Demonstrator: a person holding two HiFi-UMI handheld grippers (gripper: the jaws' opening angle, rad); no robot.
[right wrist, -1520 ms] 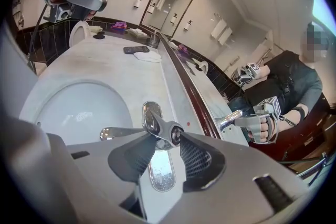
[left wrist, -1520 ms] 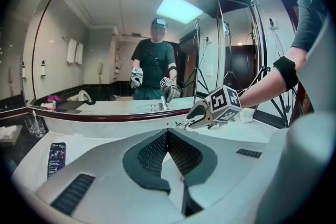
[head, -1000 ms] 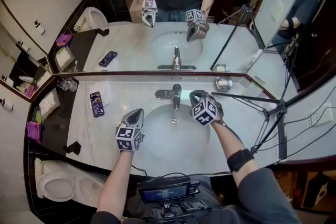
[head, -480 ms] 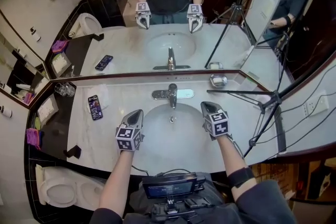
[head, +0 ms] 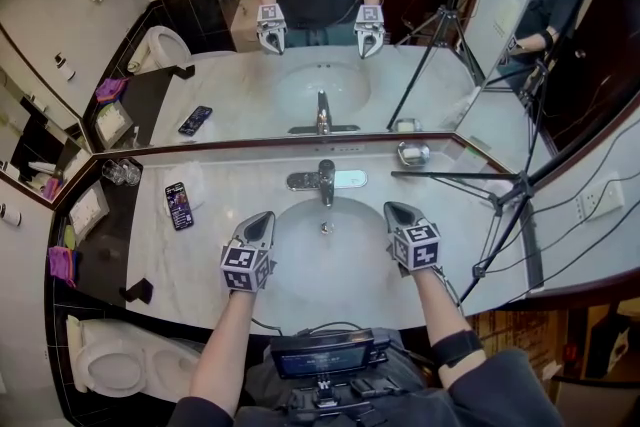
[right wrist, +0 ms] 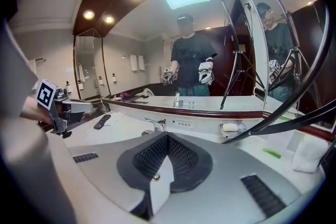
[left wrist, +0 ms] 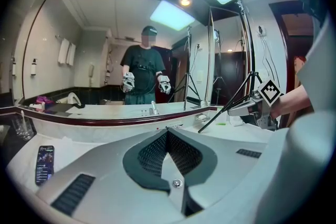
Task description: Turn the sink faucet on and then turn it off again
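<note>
Faucet [head: 326, 181] stands ahead, midway between left gripper [head: 262, 218] and right gripper [head: 396, 212]. Both closed, empty, clear of it; neither judged nearer.

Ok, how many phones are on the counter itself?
1: the phone lies on the counter left of the sink. The one above it is a mirror reflection. None seems hidden.

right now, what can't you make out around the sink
Water: head view, the faucet spout is too small to show any flow.
Phone screen: head view, too small to read.
Sink basin: right gripper view, hidden behind the body of the right hand-held gripper.
</note>
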